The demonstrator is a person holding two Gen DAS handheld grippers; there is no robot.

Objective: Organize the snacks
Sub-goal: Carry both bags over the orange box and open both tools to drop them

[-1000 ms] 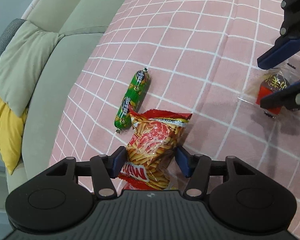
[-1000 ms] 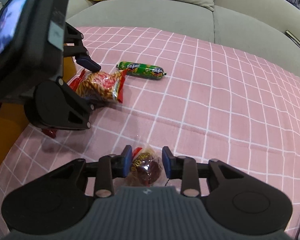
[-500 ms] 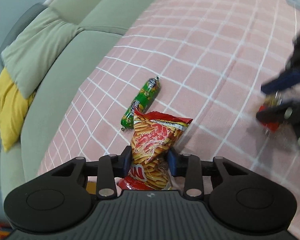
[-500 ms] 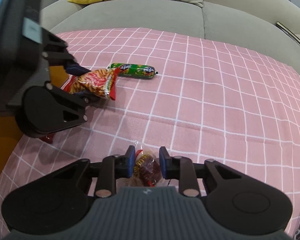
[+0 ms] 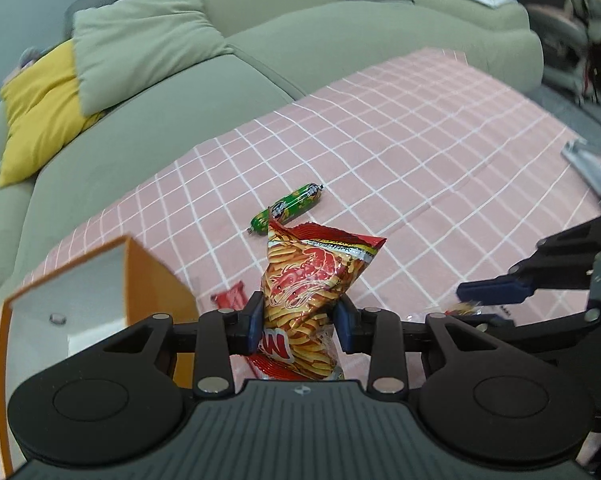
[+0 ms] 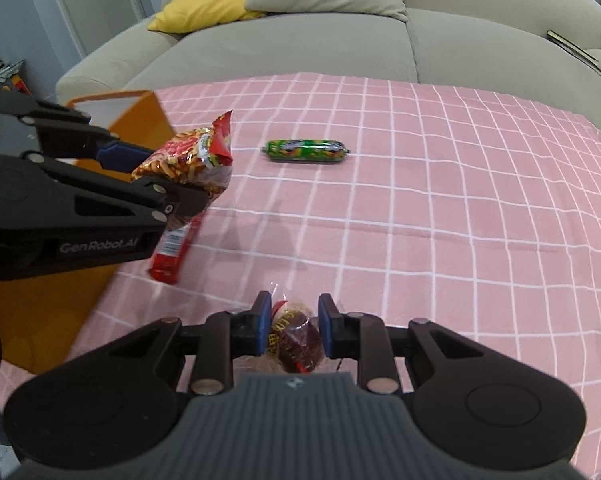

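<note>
My left gripper point(image 5: 298, 316) is shut on a red and yellow chip bag point(image 5: 312, 276), squeezing its middle and holding it up off the pink checked cloth point(image 5: 420, 152). The right wrist view shows that same left gripper point(image 6: 160, 172) with the chip bag point(image 6: 196, 156) in the air beside an orange box point(image 6: 140, 120). My right gripper point(image 6: 292, 316) is shut on a small clear-wrapped dark red snack point(image 6: 296, 340), just above the cloth. A green sausage point(image 6: 306, 151) lies on the cloth beyond both.
The open orange box point(image 5: 152, 280) stands at the cloth's left edge. A red snack bar point(image 6: 170, 252) lies next to it, under the left gripper. A green-grey sofa point(image 6: 300, 40) with yellow and grey cushions runs behind. The cloth's right half is bare.
The left gripper's jaws closed on the chip bag, lifted it off the cloth and rolled; the orange box came into its view. The right gripper's jaws closed on the small snack and rose a little.
</note>
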